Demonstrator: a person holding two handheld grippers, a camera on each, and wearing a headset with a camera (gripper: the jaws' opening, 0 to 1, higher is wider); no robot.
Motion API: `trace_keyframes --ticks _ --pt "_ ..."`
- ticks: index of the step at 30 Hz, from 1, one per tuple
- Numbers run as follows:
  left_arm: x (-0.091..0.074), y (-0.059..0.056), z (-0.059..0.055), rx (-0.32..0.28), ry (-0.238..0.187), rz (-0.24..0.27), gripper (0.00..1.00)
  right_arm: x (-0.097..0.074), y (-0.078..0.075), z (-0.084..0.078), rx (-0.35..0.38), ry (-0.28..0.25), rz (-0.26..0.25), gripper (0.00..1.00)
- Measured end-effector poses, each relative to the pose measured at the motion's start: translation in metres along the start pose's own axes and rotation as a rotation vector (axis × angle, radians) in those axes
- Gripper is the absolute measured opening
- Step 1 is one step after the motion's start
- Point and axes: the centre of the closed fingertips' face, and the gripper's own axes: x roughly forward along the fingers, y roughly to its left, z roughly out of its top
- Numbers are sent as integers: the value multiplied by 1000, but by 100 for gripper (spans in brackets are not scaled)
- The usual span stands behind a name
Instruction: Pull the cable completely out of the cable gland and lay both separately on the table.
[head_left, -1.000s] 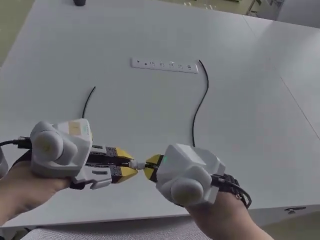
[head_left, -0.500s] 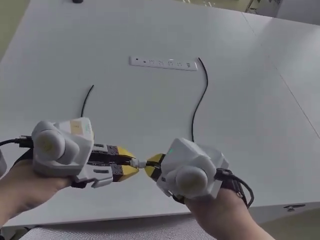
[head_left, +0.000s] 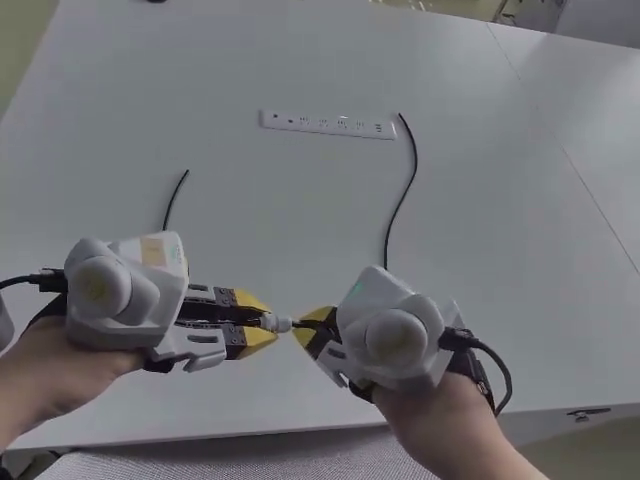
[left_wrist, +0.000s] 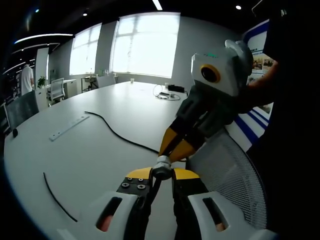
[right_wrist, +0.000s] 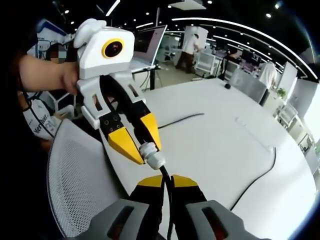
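Room lies open across the table (head_left: 300, 220); at its near edge your left tool (head_left: 266, 324) grips the gland (head_left: 279, 324), your right tool (head_left: 302, 330) the mostly hidden cable (right_wrist: 165, 183).

Left gripper (head_left: 263, 323) and right gripper (head_left: 304, 327): pale grey bodies, black screw-studded jaws, yellow tips; a black wire (head_left: 505, 375), perhaps strapped, loops behind the right.
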Motion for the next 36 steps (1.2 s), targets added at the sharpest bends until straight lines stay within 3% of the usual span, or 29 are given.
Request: trace_keyframes --ticks 9,16,24,36 --pt "1 2 2 7 -7 11 15 0 -7 -6 71 2 -10 0" --pt "0 1 2 -1 -10 8 15 0 -18 -22 150 27 -26 0" --pt "1 0 2 -3 -11 6 15 1 -31 -44 301 58 -52 0" --pt "5 -2 4 10 -10 -4 15 5 -35 -62 425 87 -56 0"
